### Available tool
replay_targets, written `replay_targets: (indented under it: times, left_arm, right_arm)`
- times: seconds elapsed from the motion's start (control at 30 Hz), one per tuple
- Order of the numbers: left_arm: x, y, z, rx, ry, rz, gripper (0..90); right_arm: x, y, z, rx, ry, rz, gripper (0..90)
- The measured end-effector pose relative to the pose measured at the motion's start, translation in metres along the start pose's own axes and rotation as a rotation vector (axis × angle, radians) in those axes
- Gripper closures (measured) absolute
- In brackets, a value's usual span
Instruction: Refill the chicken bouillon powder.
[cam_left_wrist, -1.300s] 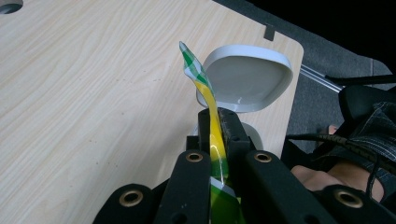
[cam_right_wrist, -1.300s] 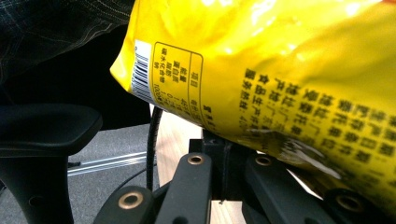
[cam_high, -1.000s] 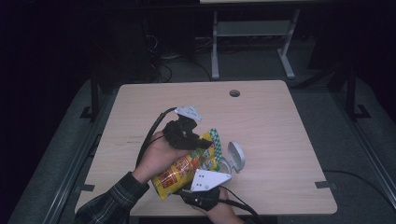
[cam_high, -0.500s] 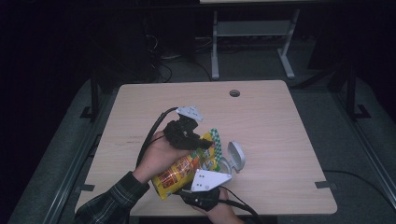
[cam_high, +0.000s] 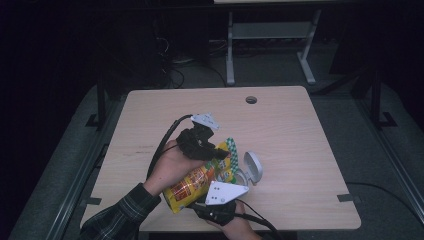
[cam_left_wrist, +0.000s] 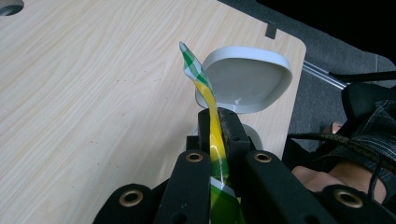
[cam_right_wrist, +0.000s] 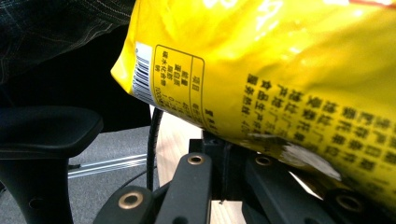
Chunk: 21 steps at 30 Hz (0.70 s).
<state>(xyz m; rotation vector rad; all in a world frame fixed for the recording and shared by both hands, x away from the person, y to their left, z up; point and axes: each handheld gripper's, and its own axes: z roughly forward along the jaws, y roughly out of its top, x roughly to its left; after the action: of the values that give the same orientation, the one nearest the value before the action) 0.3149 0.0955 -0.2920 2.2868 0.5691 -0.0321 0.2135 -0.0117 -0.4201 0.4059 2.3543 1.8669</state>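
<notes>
A yellow snack bag (cam_high: 197, 181) with a green checked top seal lies slanted near the table's front edge. My left gripper (cam_high: 212, 150) comes at it from the upper left. In the left gripper view its jaws (cam_left_wrist: 215, 122) are shut on the thin top seal (cam_left_wrist: 205, 88), which stands up between them. My right gripper (cam_high: 216, 199), under its grey plate, sits at the bag's lower right. In the right gripper view the bag's printed back (cam_right_wrist: 280, 70) hangs over the close-set jaws (cam_right_wrist: 229, 147), and its lower edge runs in at their tips.
A white container with its lid open (cam_high: 252, 167) (cam_left_wrist: 247, 79) stands just right of the bag. The wooden table (cam_high: 300, 130) has a cable hole (cam_high: 251, 100) at the back. A black chair (cam_right_wrist: 46, 128) is beside the front edge. A white desk frame (cam_high: 230, 50) stands behind.
</notes>
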Motion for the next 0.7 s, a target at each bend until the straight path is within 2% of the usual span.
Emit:
replay_targets:
  times: [0.17, 0.23, 0.4, 0.7]
  left_arm:
    - [0.0011, 0.0010, -0.0004, 0.012, 0.003, 0.010, 89.8]
    - [0.0004, 0.0011, 0.0004, 0.006, 0.001, -0.001, 89.8]
    - [0.0009, 0.0016, 0.0004, 0.015, 0.004, 0.010, 89.8]
    - [0.0000, 0.0026, 0.0013, 0.014, 0.005, 0.005, 89.8]
  right_arm:
    - [-0.0006, 0.0004, 0.0002, -0.005, 0.002, 0.002, 90.0]
    - [-0.0007, 0.0004, 0.0001, -0.005, 0.002, 0.005, 90.0]
    - [-0.0007, 0.0004, 0.0000, -0.006, 0.001, 0.005, 90.0]
    - [-0.0007, 0.0007, -0.0002, -0.006, 0.001, 0.002, 90.0]
